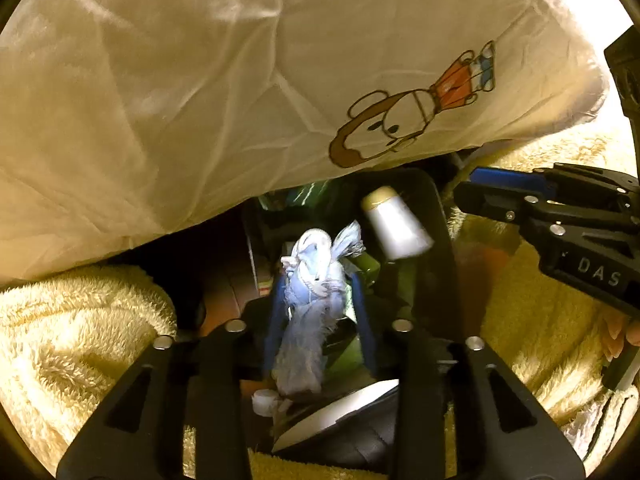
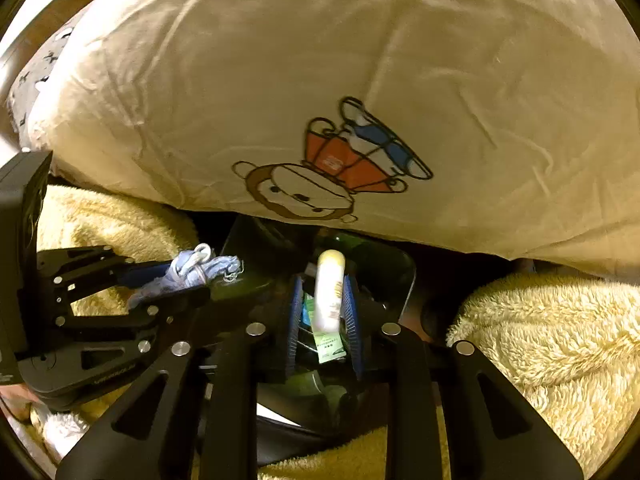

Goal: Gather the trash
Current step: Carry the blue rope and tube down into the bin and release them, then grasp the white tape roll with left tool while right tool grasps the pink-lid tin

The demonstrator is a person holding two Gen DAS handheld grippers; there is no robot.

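Note:
My left gripper [image 1: 320,284] is shut on a crumpled light-blue cloth with a white cord [image 1: 314,276] and holds it over a dark trash bin [image 1: 440,216]. The cloth also shows in the right wrist view [image 2: 192,274], held by the left gripper [image 2: 160,284]. A white tube with a yellowish cap [image 1: 394,226] is blurred in mid-air over the bin. In the right wrist view it [image 2: 330,292] lies between my right gripper's blue pads [image 2: 295,320], which stand apart from it. My right gripper [image 2: 324,316] is open. The right gripper also shows in the left wrist view [image 1: 480,188].
A cream pillow with a cartoon monkey print [image 1: 280,80] overhangs the bin from behind; it also shows in the right wrist view [image 2: 360,100]. A fluffy yellow blanket [image 1: 72,328] surrounds the bin on both sides. The bin holds green packaging [image 2: 330,346] and a white cap [image 1: 264,400].

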